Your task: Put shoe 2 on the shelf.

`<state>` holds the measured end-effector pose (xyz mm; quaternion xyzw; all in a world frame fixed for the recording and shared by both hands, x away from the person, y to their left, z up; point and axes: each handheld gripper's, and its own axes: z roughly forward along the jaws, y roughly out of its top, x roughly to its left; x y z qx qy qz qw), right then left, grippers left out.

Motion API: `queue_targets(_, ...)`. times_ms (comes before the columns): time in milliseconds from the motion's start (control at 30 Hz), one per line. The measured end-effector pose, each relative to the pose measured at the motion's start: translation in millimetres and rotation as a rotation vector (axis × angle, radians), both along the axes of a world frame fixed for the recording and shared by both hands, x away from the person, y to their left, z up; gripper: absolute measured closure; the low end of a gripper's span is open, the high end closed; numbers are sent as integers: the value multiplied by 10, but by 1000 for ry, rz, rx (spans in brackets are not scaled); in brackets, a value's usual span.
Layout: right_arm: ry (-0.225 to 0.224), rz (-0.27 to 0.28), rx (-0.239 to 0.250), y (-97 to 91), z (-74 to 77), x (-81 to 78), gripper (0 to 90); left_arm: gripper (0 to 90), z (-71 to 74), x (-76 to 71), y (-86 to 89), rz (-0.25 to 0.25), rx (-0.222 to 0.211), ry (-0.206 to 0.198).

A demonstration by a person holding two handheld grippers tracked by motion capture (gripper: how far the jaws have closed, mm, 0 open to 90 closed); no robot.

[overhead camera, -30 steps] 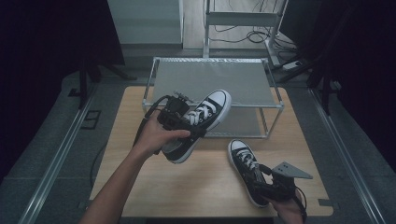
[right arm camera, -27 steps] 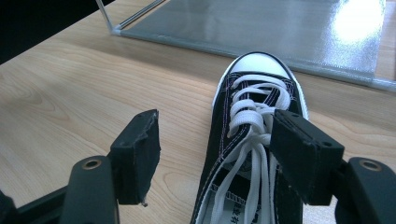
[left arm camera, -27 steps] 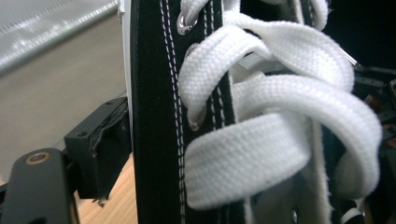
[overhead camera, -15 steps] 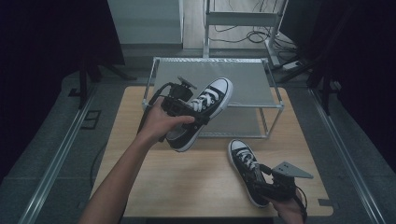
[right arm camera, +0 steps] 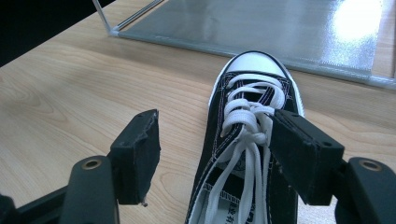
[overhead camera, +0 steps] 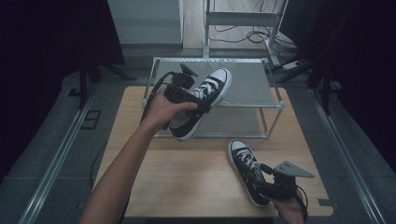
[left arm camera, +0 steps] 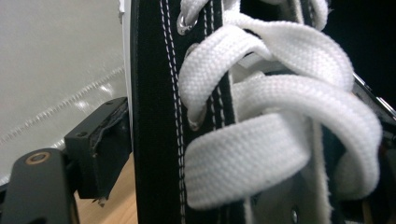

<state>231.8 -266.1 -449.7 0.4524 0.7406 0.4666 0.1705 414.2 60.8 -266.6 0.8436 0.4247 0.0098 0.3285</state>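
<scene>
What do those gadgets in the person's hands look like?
Both are black. The left gripper trails a black cable. The right gripper carries a grey three-cornered plate on top. Their blocky black jaws have brass-coloured rivets. The forearms are bare, without sleeves.

Black sneaker (left arm camera: 154, 116), white laces (left arm camera: 261, 140), close-up

One black high-top sneaker (overhead camera: 201, 101) with white laces, toe cap and sole hangs tilted in the air, toe up over the rack's top shelf. Its twin (overhead camera: 246, 169) lies flat on the wooden table, toe toward the rack.
</scene>
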Motion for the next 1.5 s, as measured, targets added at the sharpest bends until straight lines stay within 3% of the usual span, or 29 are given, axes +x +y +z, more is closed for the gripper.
queue_targets(233, -5, -7, 5, -16, -3, 7, 335, 162, 83, 250, -80, 32, -5, 19)
queue_targets(533, -20, -11, 32, -49, 36, -8, 335, 162, 149, 636, -225, 98, 20, 46)
queue_targets(667, -18, -10, 42, -60, 46, -8, 336, 162, 169, 801, -295, 163, 18, 59)
queue_targets(933, -16, -10, 46, -76, 56, -8, 335, 162, 177, 1105, -432, 270, 83, 86)
queue_targets(1100, -17, -11, 50, -84, 61, -8, 335, 162, 171, 1295, -476, 353, 94, 108)
queue_targets(1267, -20, -13, 62, -101, 79, -15, 335, 162, 133, 1421, -513, 428, 90, 115)
queue_targets(1500, -18, -11, 68, -110, 80, -16, 335, 161, 55, 1527, -618, 477, 91, 135)
